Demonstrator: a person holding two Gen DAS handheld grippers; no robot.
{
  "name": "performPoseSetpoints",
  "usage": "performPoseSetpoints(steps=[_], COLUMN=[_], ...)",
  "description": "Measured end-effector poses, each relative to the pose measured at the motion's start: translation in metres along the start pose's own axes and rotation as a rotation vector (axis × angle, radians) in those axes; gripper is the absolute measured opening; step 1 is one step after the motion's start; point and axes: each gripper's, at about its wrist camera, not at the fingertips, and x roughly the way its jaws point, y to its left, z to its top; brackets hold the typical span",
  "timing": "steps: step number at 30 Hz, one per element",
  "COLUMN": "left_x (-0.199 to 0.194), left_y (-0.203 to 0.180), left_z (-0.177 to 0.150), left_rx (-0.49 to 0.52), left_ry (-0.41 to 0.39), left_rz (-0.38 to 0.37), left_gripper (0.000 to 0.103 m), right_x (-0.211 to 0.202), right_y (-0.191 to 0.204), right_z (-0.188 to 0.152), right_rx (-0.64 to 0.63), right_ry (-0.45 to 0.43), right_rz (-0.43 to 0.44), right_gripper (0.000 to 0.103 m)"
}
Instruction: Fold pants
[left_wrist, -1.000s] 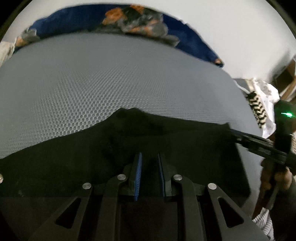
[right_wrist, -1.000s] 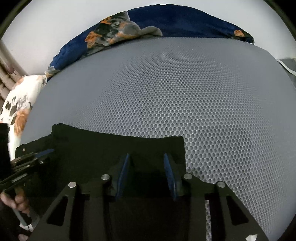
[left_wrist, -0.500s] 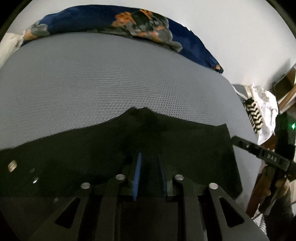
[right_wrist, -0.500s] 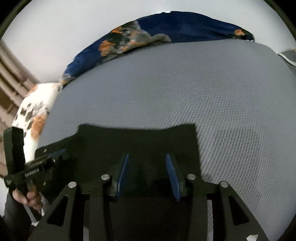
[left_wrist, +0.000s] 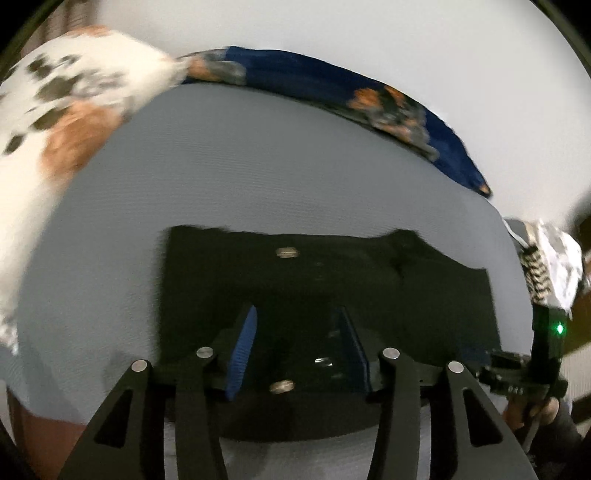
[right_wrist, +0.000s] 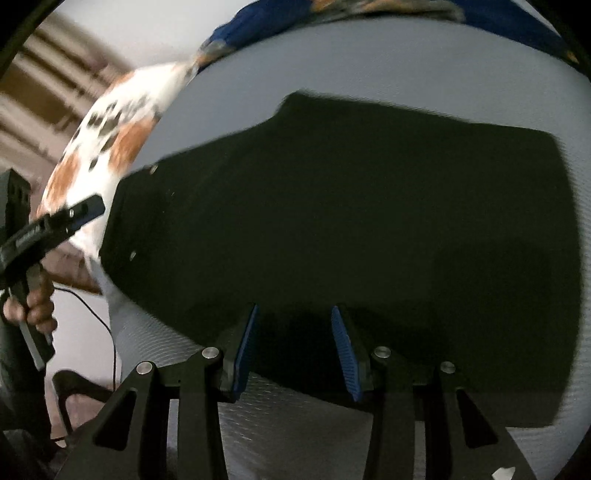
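Grey mesh-textured bed carries the black fabric pants, lying flat w/ long axis running left-right across both views. Blue floral blanket and white spotted pillow sit at far edge, apart from pants. Left claw: spread wide, nothing held, over the waist end w/ metal buttons. Right claw: also spread, empty, at near edge. Pants lie straight ahead of both claws; neither looks clearly nearer.

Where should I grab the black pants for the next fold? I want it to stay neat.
Judging by how the pants lie flat, pinch the near edge with both open grippers, left gripper and right gripper, coming low from the near side.
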Motion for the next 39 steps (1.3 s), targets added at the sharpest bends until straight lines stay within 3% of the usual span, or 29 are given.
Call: performPoseSetpoints(steps=[4, 9, 13, 20, 26, 32, 37, 39], left_x=[-0.012, -0.009, 0.005, 0.032, 0.054, 0.066, 0.081, 0.084], left_y=[0.043, 0.078, 0.1, 0.13, 0.142, 0.14, 0.152, 0.15], left_z=[-0.004, -0.011, -0.012, -0.007, 0.0, 0.007, 0.012, 0.016], left_rx=[-0.073, -0.131, -0.203, -0.24, -0.217, -0.159, -0.23, -0.218], left_ry=[-0.005, 0.03, 0.086, 0.173, 0.246, 0.261, 0.278, 0.279], left_rz=[0.024, 0.0, -0.115, -0.259, -0.367, -0.481, -0.614, -0.615], left_gripper=[0.051, 0.053, 0.053, 0.053, 0.053, 0.053, 0.053, 0.053], right_x=[0.02, 0.035, 0.033, 0.003, -0.015, -0.012, -0.003, -0.002], right_y=[0.032, 0.051, 0.056, 0.054, 0.051, 0.051, 0.057, 0.059], right_z=[0.007, 0.023, 0.036, 0.059, 0.073, 0.079, 0.084, 0.087], right_rx=[-0.066, -0.077, -0.069, -0.037, 0.018, 0.061, 0.069, 0.07], right_ry=[0.04, 0.07, 0.071, -0.02, -0.083, -0.089, -0.076, -0.081], right_rz=[0.028, 0.054, 0.066, 0.05, 0.001, -0.021, -0.021, -0.015], right_gripper=[0.04, 0.04, 0.043, 0.058, 0.059, 0.059, 0.059, 0.059])
